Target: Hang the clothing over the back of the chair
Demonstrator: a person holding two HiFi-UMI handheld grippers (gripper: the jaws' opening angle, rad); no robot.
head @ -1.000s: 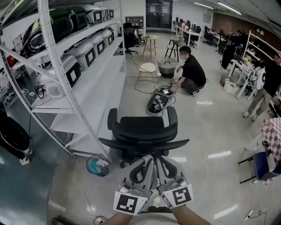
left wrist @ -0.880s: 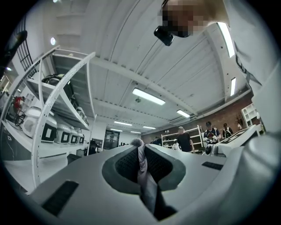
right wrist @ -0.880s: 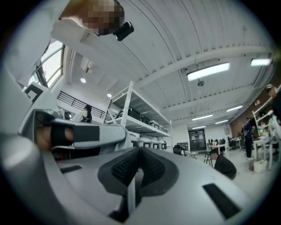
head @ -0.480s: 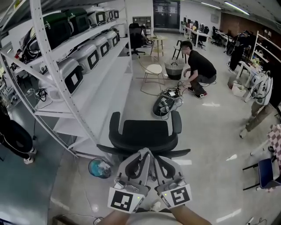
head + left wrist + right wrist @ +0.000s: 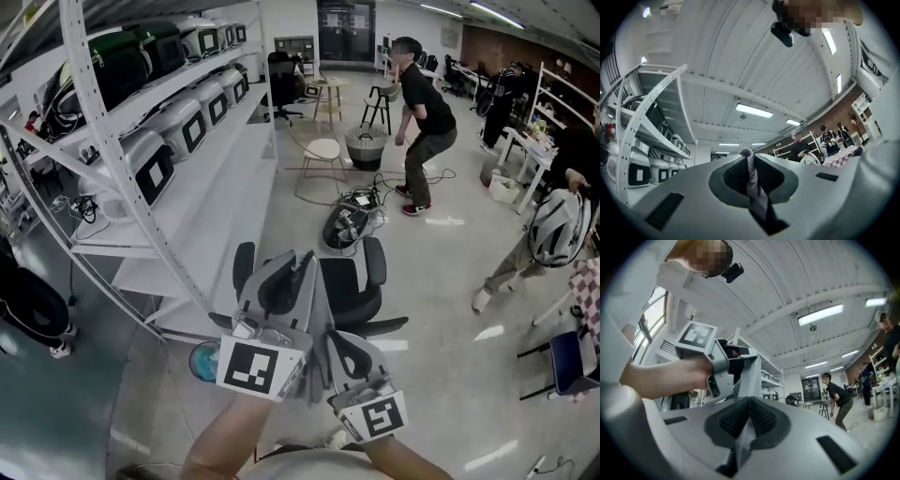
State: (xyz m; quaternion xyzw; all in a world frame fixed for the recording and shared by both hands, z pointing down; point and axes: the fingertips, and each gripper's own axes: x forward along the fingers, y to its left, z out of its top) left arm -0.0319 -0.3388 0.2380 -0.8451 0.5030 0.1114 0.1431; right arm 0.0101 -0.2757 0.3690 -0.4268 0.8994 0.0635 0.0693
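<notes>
White metal shelving [image 5: 141,220] fills the left side of the head view, its shelves loaded with pale and dark boxy machines [image 5: 155,157], and a person in dark clothes [image 5: 28,305] stands at the floor's far left edge. By the foot of the rack we see a small teal object [image 5: 204,358] on the floor. Our left claw [image 5: 298,261] is held up and forward, higher than the other one. In the left gripper view its jaws are pressed together on a thin fold of grey clothing [image 5: 750,180], which pokes past the tips as a small nub and trails back between the pads. Beyond the claws stands the black chair [image 5: 349,286], on the pale floor just beside the rack's lowest shelf, with its back toward us. The left claw overlaps that back in the head view. The clothing is not on the chair: both claws pinch it on our side of the backrest, though the head view barely shows it. Our right claw [image 5: 330,337] sits lower, just right of the left one, and the right gripper view shows its jaws closed narrow on another pale grey fold of the clothing. Farther off, past the chair, a black bag [image 5: 349,220] lies on the floor near a light stool [image 5: 319,148] and a basket [image 5: 366,145]. A person in black [image 5: 422,103] stands bent forward there, and another person with a white backpack [image 5: 558,225] is at the right edge, above a blue chair [image 5: 570,354].
</notes>
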